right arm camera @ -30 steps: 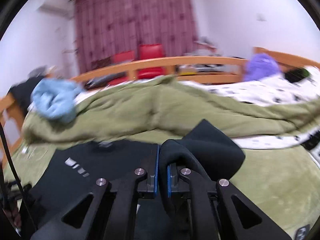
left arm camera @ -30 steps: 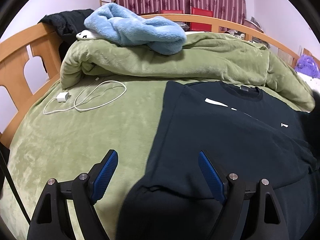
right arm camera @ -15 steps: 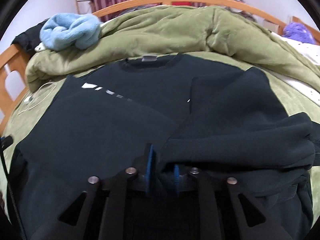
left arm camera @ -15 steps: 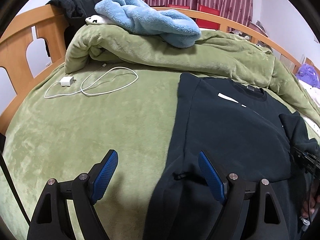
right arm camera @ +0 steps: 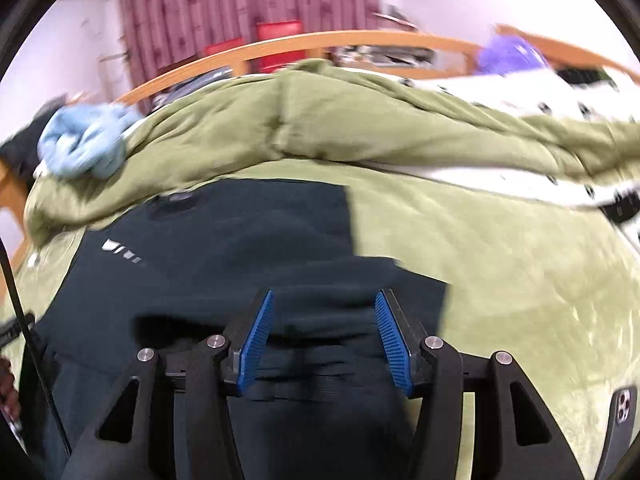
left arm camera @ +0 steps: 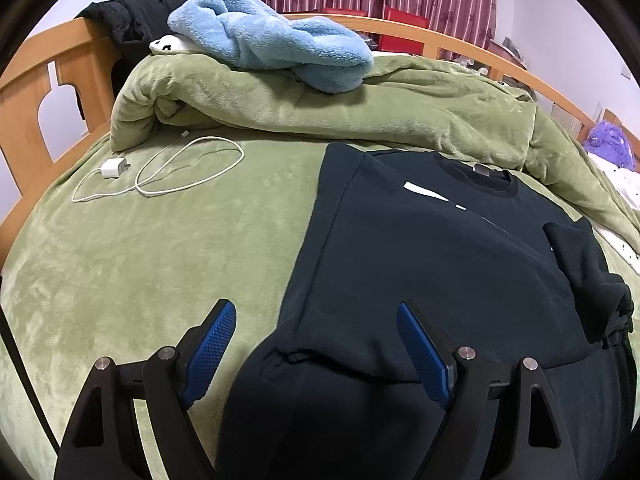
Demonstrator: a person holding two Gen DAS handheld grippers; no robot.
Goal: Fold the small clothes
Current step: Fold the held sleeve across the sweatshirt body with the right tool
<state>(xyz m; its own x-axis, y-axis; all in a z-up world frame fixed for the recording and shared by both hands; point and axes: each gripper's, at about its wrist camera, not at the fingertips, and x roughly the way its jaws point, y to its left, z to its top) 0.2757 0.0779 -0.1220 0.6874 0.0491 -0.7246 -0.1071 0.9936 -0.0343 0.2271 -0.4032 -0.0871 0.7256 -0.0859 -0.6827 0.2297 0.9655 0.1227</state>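
A dark navy sweatshirt [left arm camera: 432,256] lies face up on the green bedspread [left arm camera: 160,264], collar toward the rolled duvet. Its sleeves are folded in over the body. My left gripper [left arm camera: 316,346] hangs open over the shirt's lower left edge, where a cuff [left arm camera: 288,356] sits between the pads without touching them. In the blurred right wrist view, my right gripper [right arm camera: 324,336] is over the sweatshirt [right arm camera: 224,248], and its jaws are opening. The folded sleeve [right arm camera: 324,308] lies loose between the blue pads, which do not press on it.
A white charger and cable [left arm camera: 116,168] lie on the bedspread at the left. A blue fleece [left arm camera: 268,52] rests on the rolled green duvet [left arm camera: 360,120]. A wooden bed frame [left arm camera: 36,92] rings the bed. A phone [right arm camera: 624,404] lies at the right.
The right gripper, shut on the raised sleeve a second ago, came down over the shirt's body and its jaws parted, leaving the sleeve lying there. The left gripper stayed open.
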